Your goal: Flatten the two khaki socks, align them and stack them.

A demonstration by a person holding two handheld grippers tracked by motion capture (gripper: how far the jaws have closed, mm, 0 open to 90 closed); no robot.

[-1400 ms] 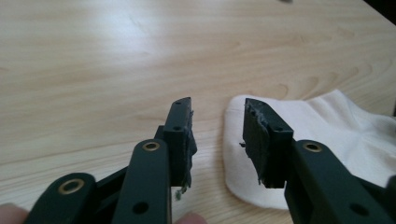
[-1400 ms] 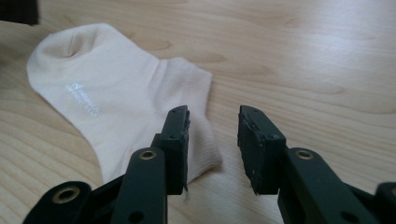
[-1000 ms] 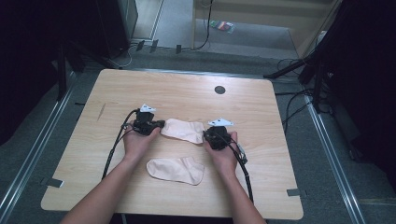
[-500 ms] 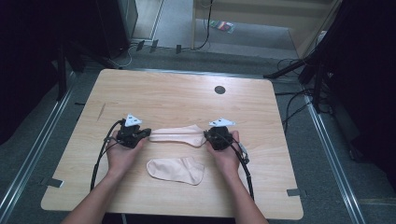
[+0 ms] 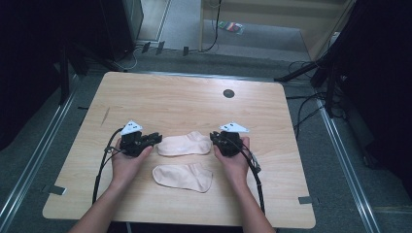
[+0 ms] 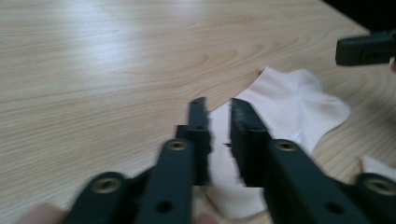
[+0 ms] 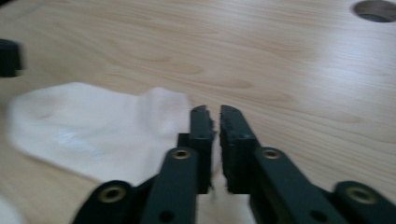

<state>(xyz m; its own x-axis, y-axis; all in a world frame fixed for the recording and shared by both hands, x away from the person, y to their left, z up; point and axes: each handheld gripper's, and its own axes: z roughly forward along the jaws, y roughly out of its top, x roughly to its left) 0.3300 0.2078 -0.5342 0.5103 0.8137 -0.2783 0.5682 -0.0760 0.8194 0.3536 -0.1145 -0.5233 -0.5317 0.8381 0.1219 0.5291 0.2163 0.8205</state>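
A: What do we have on the desk?

B: We see a pale wooden desk from above, with two cream ankle socks near its front edge. The upper sock lies flat between our two grippers. The lower sock lies just in front of it, nearer to us, touched by neither gripper.

A: What is our left gripper doing?

B: It rests at the upper sock's left end. In the left gripper view its jaws have just been opening: a narrow gap now stands between them, and the sock's edge lies in that gap and beneath the jaws. The pads look parted from the cloth, so we read this grip as let go, though blur makes it hard to be certain.

A: And our right gripper?

B: It sits at the sock's right end. In the right gripper view the jaws stand almost together, clenched on a thin fold of the sock, whose cloth shows in the slit between them. The rest of the sock spreads away to the left on the desk.
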